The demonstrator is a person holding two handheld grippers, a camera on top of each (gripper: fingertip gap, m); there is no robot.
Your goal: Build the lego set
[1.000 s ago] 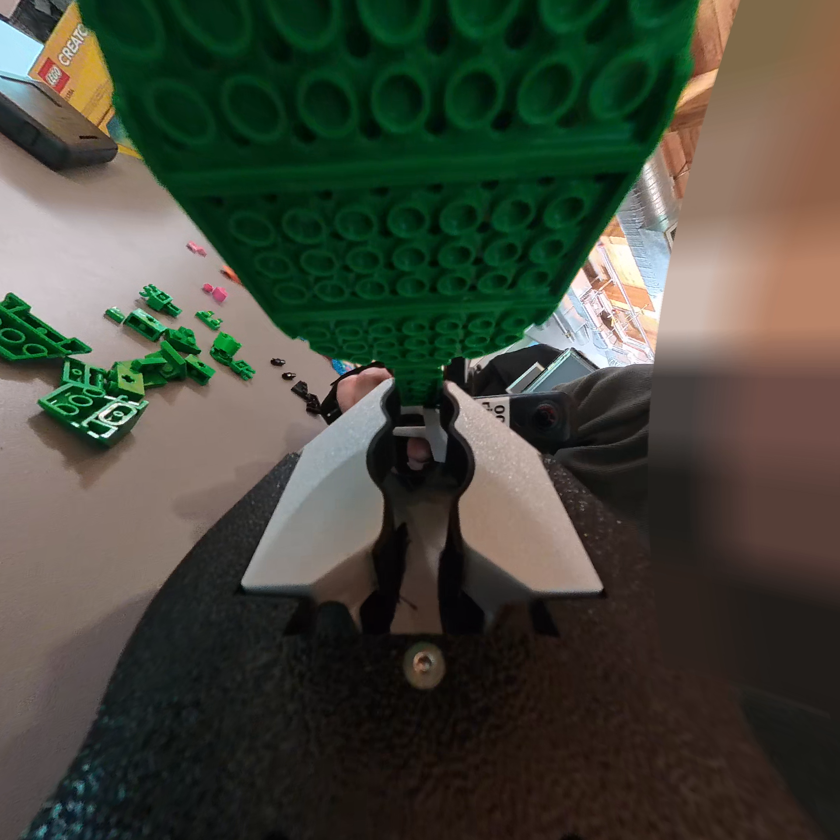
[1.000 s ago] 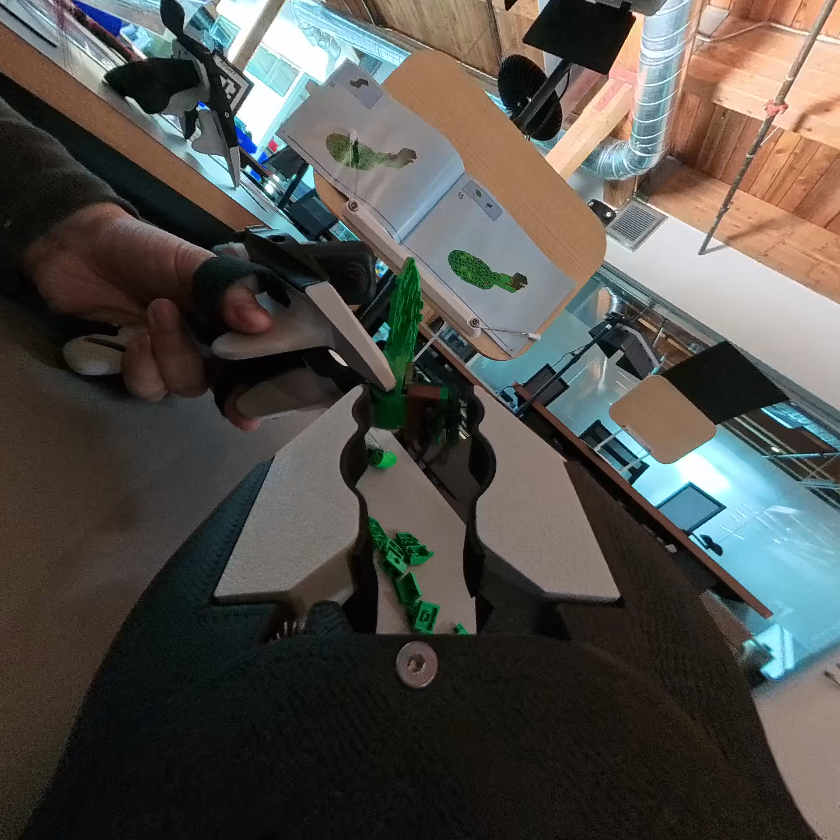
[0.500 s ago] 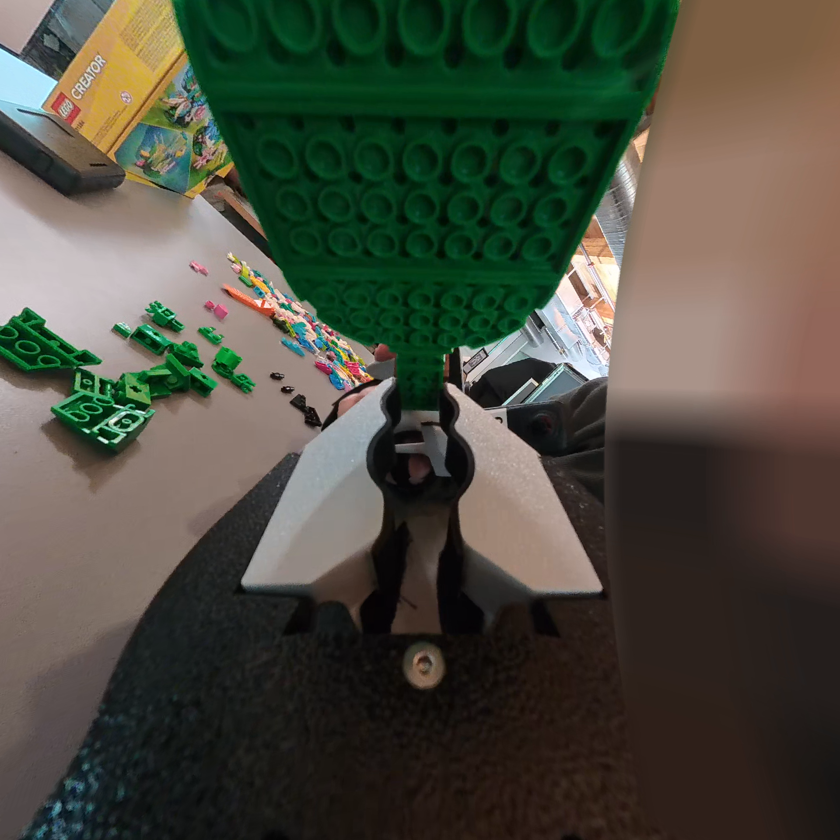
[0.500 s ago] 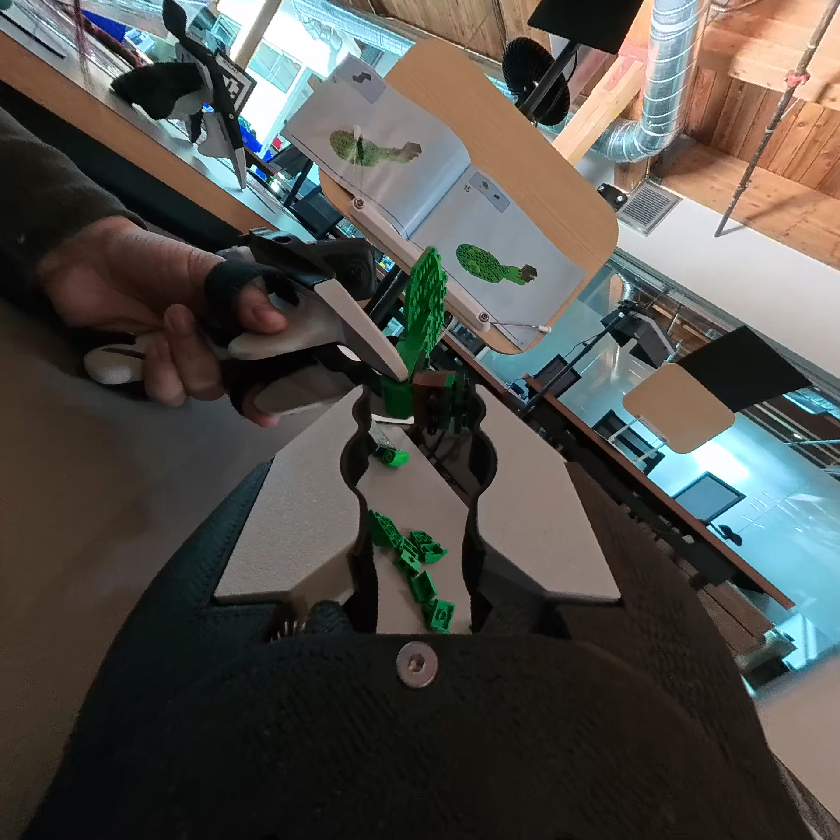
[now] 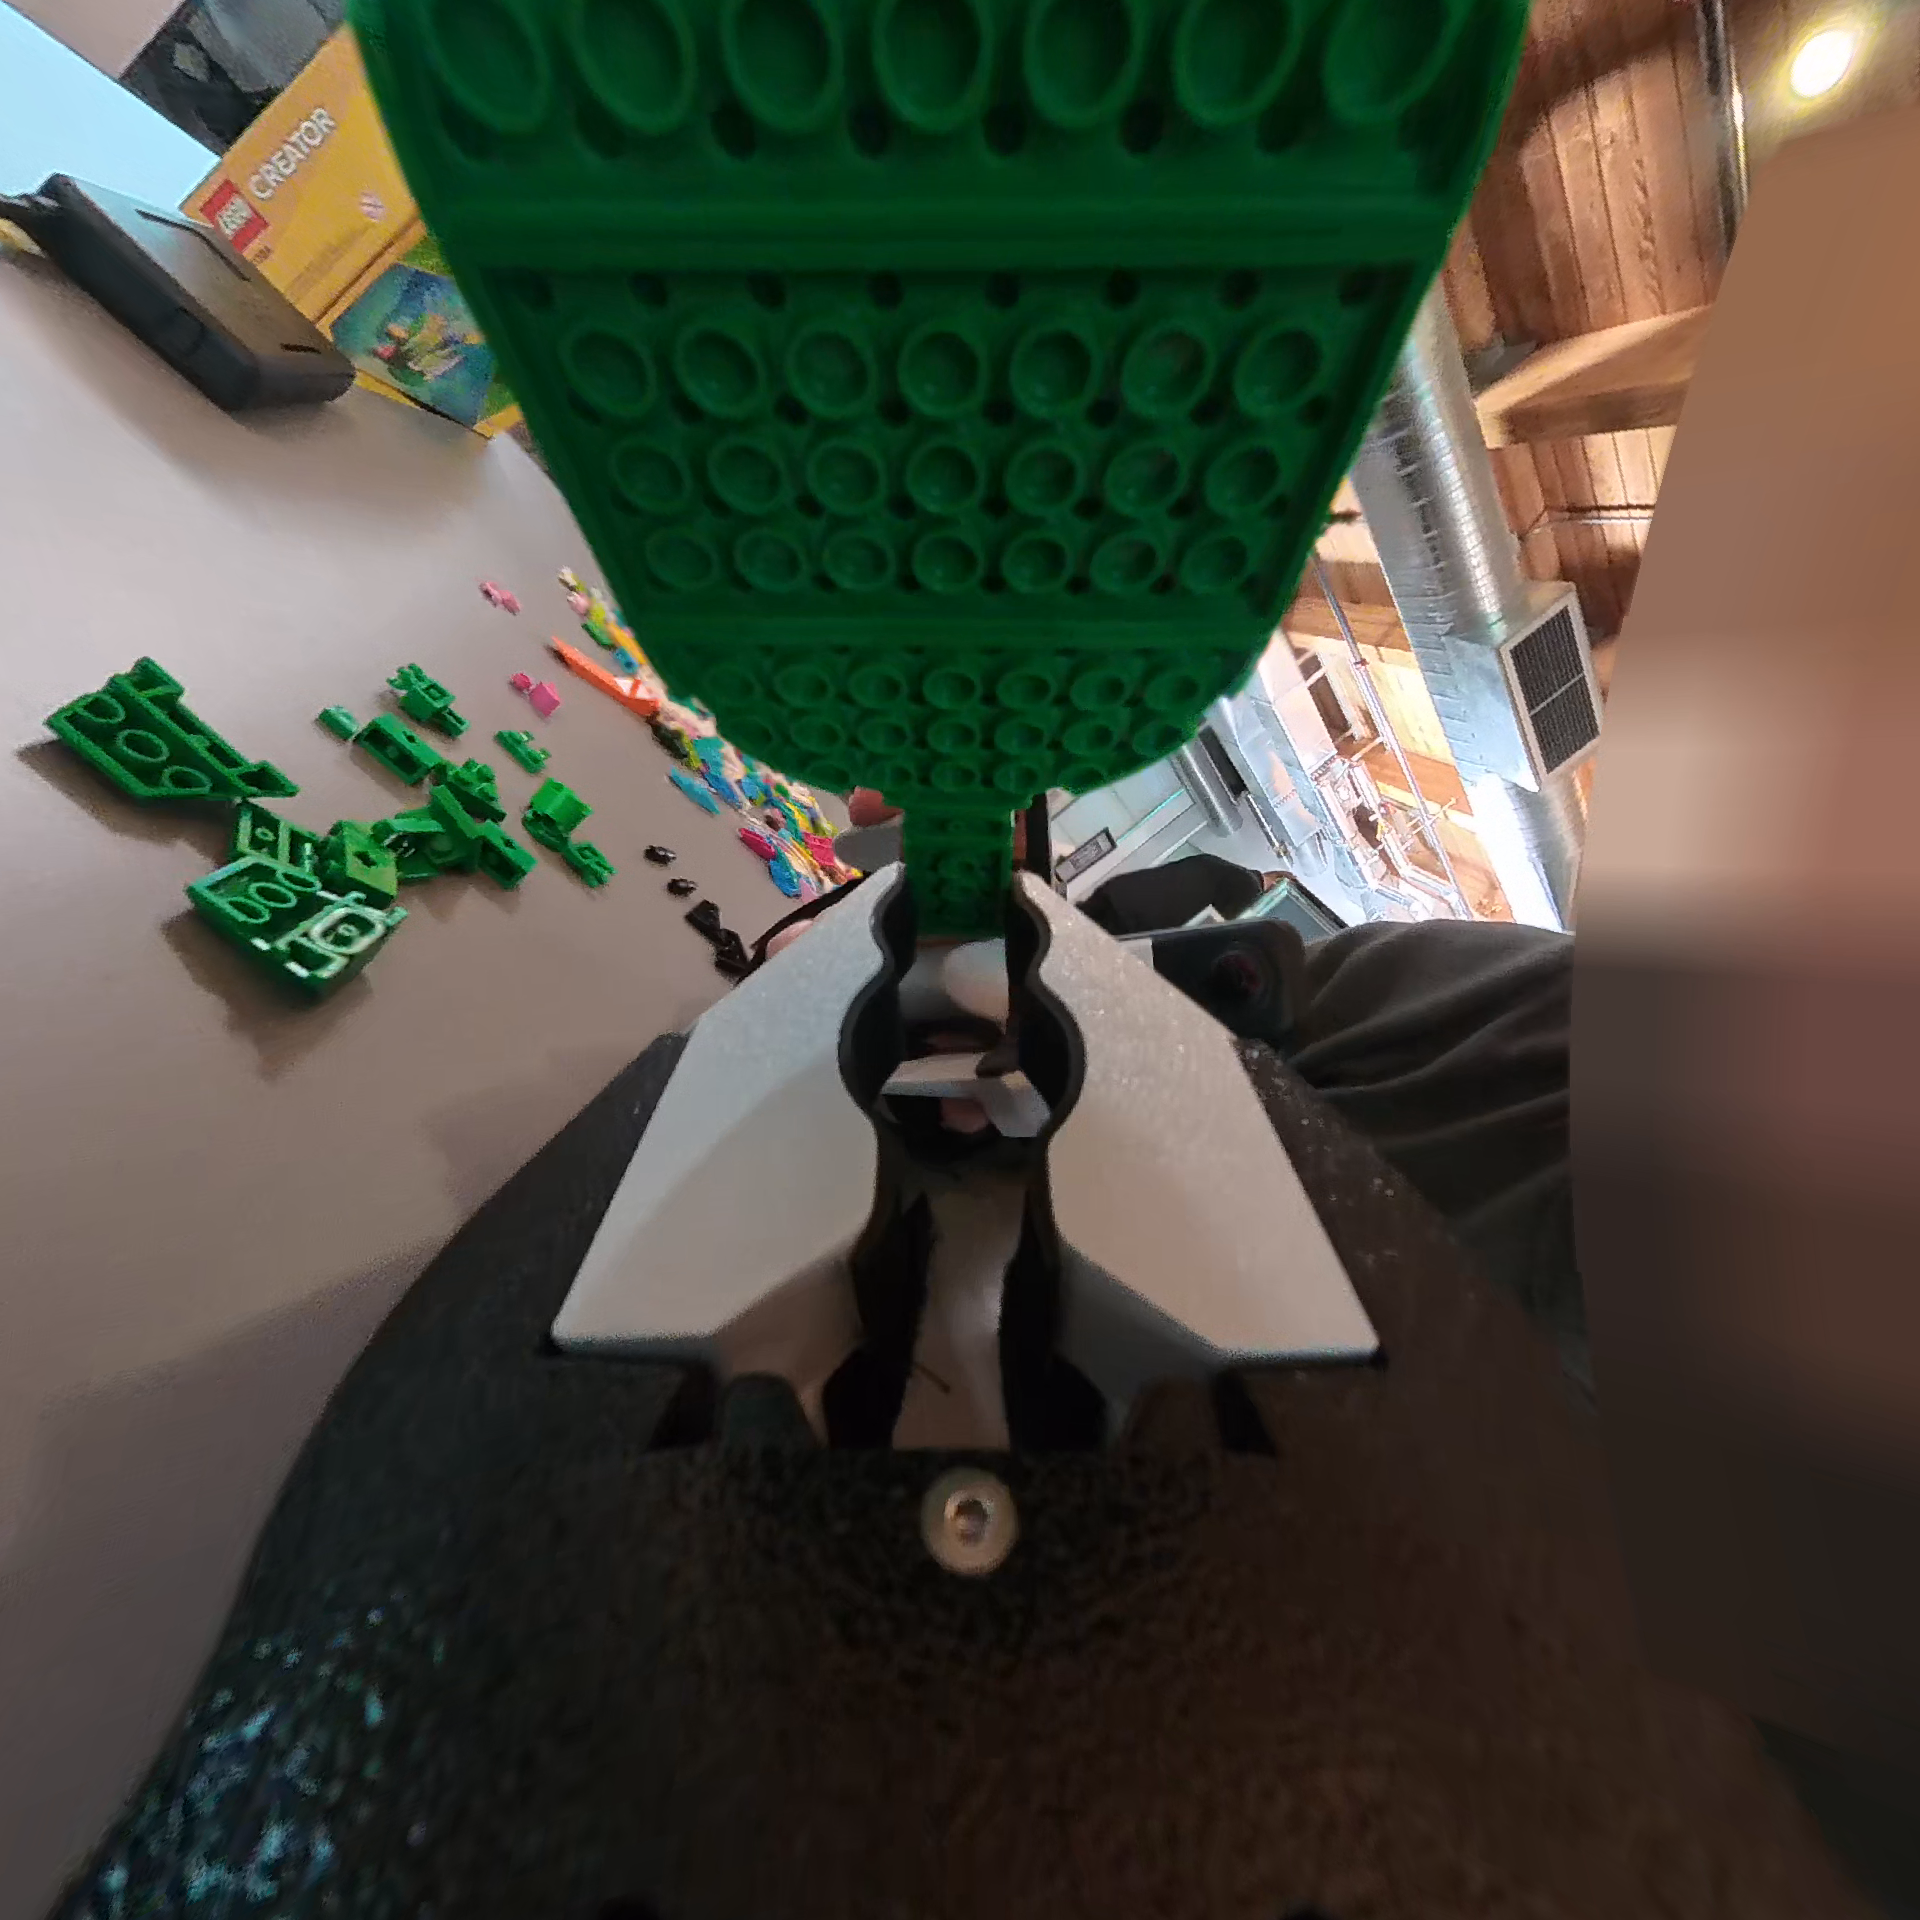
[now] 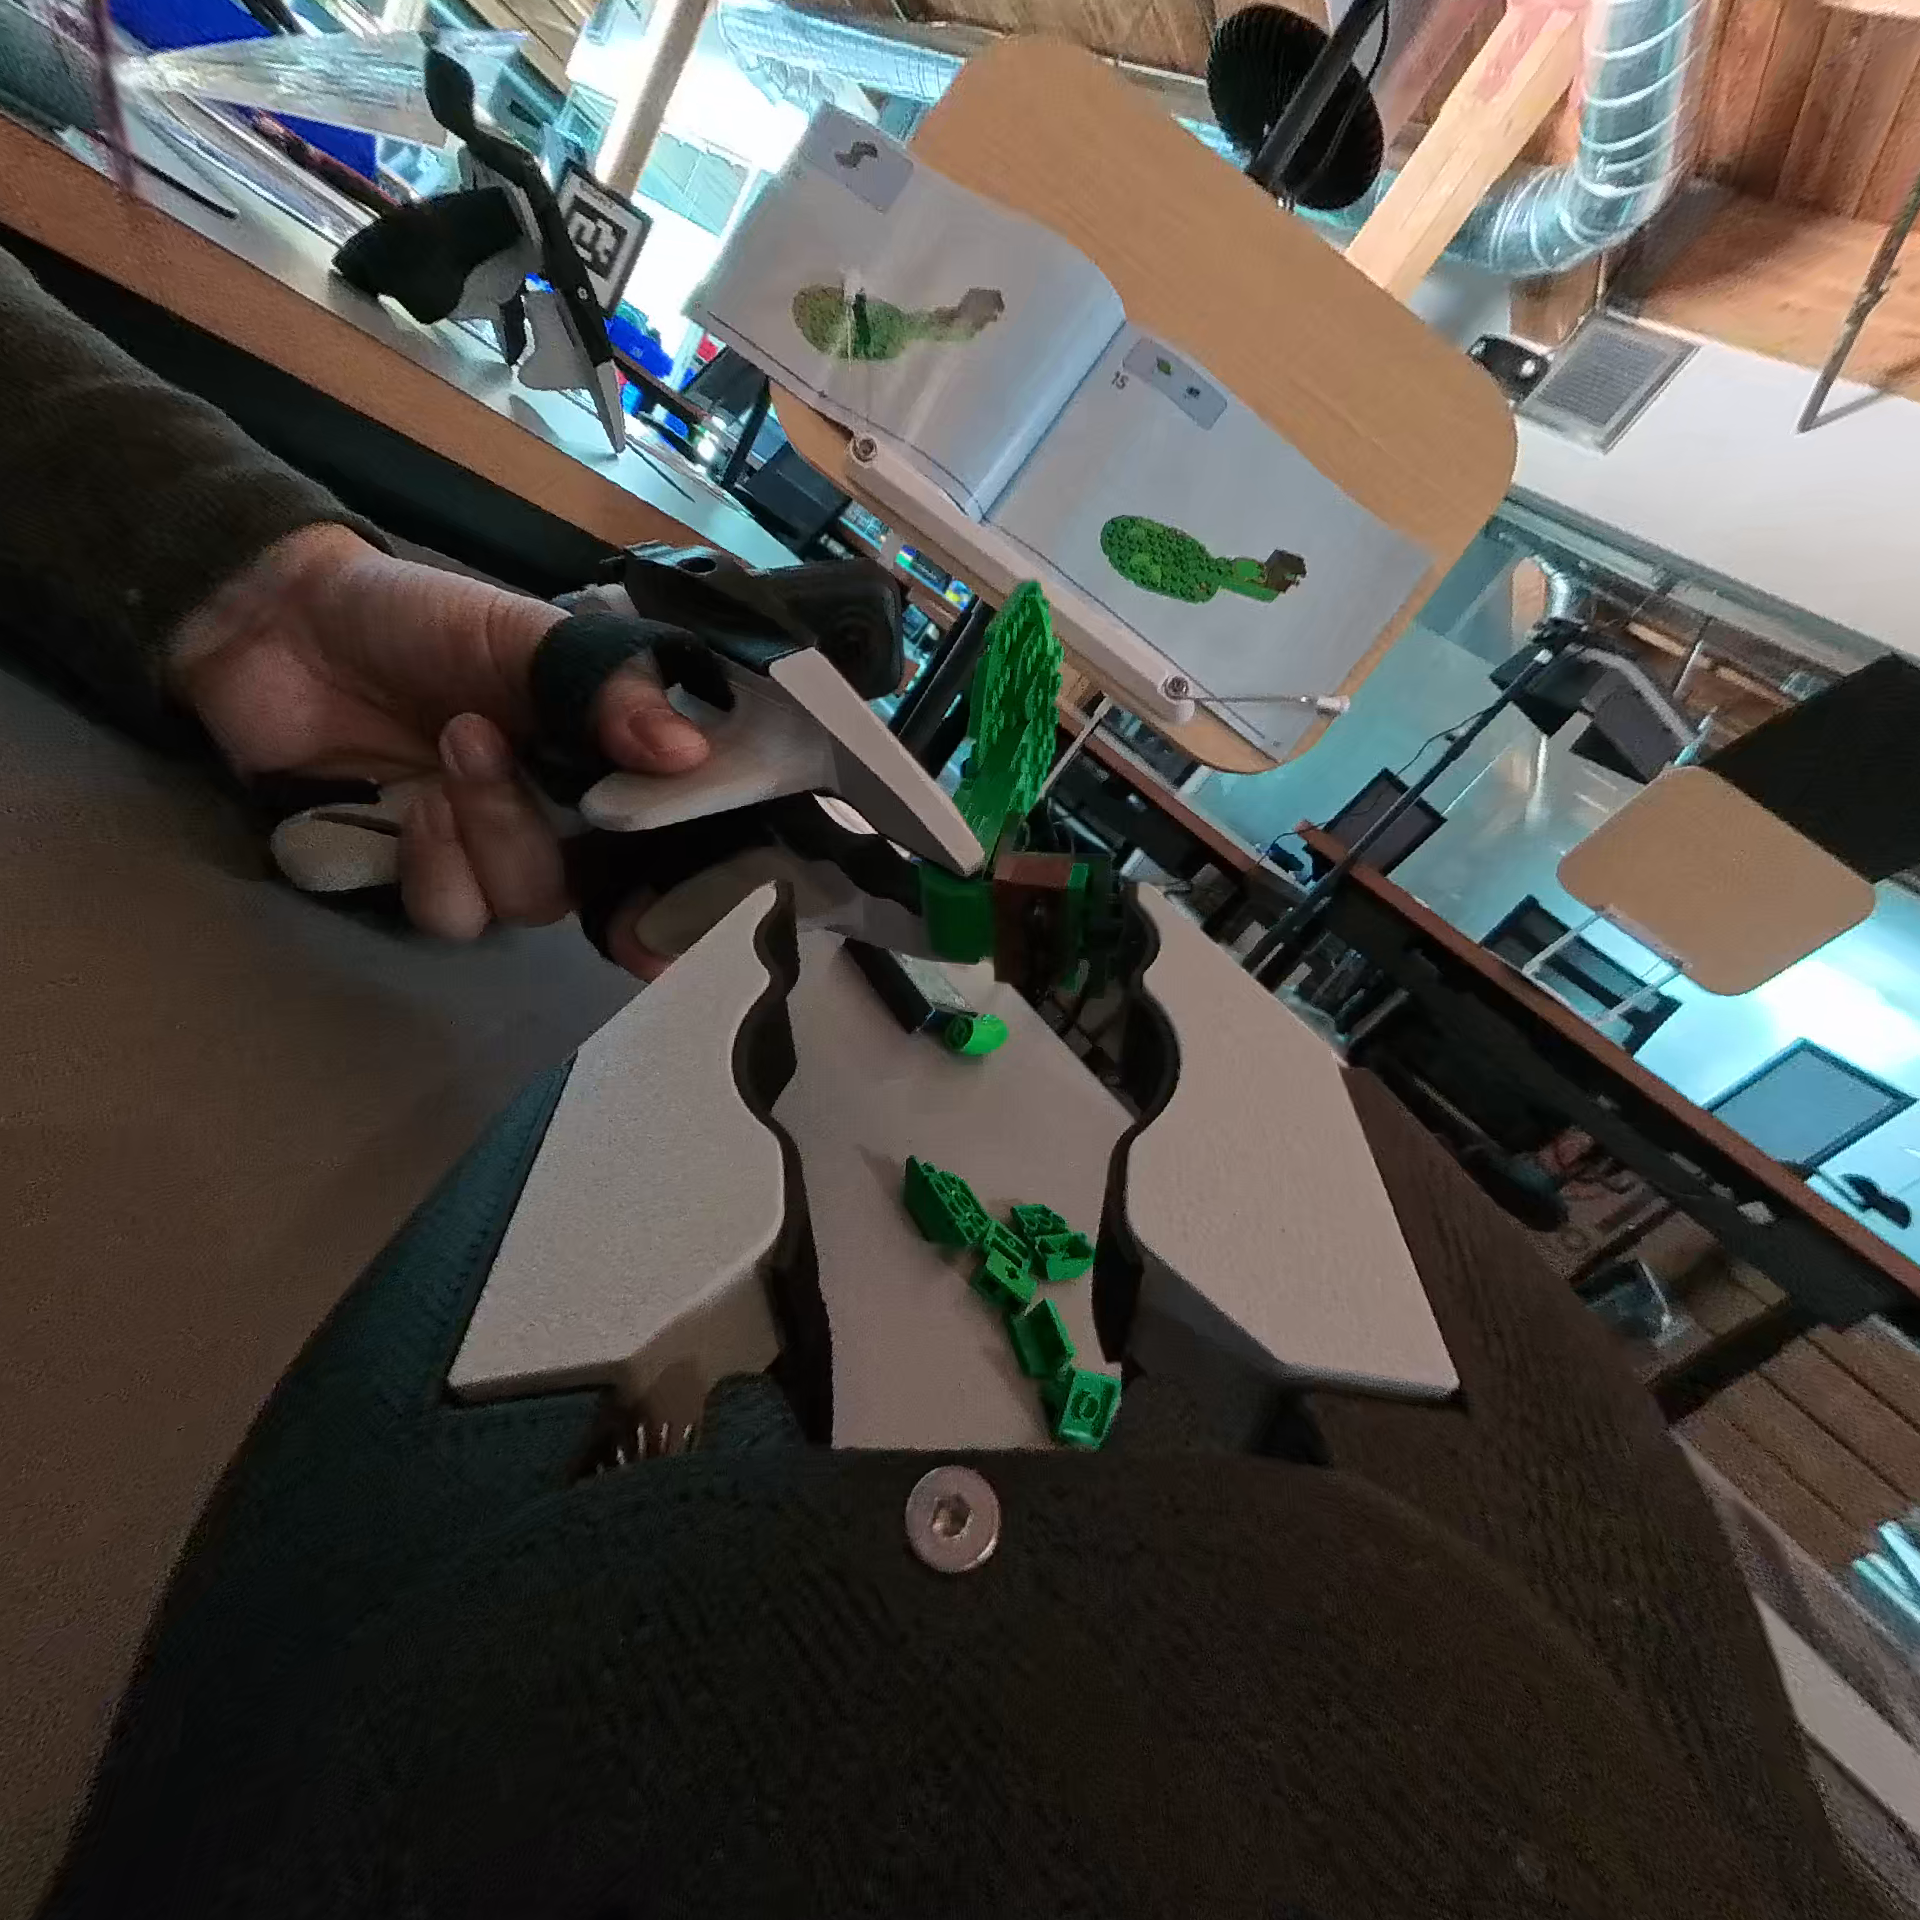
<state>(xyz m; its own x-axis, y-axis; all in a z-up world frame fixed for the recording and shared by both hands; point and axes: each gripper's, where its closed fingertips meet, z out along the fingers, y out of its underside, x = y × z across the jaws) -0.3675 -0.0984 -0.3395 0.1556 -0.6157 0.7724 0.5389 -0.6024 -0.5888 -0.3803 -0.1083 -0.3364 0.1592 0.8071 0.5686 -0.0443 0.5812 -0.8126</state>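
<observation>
Since a second ago the green plate assembly (image 5: 935, 436) has tilted back, uncovering more of the coloured pieces (image 5: 727, 769) past my left fingers, and the yellow set box (image 5: 343, 239) has come further into sight.

Far left of my left fingers, loose green pieces (image 5: 312, 831) lie scattered on the tabletop (image 5: 208, 1143), with small black bits (image 5: 707, 914) nearer the fingertips. My left gripper (image 5: 958, 894) is clenched on the assembly's narrow stem, the broad studded underside fanning up over the fingers.

From the right wrist, a hand (image 6: 395, 707) holds that left gripper (image 6: 951, 883) to the left of my own fingers, clamped on the green stem with the plate (image 6: 1013, 707) standing nearly upright above it. My right gripper (image 6: 966, 935) has its fingers spread apart; the brown-and-green end (image 6: 1049, 914) sits between the tips, and I cannot tell whether either finger touches it. Green bricks (image 6: 1018, 1257) lie on the tabletop between my fingers. Beyond and above them, an open instruction booklet (image 6: 1039, 416) is clipped to a wooden board (image 6: 1351, 343).
</observation>
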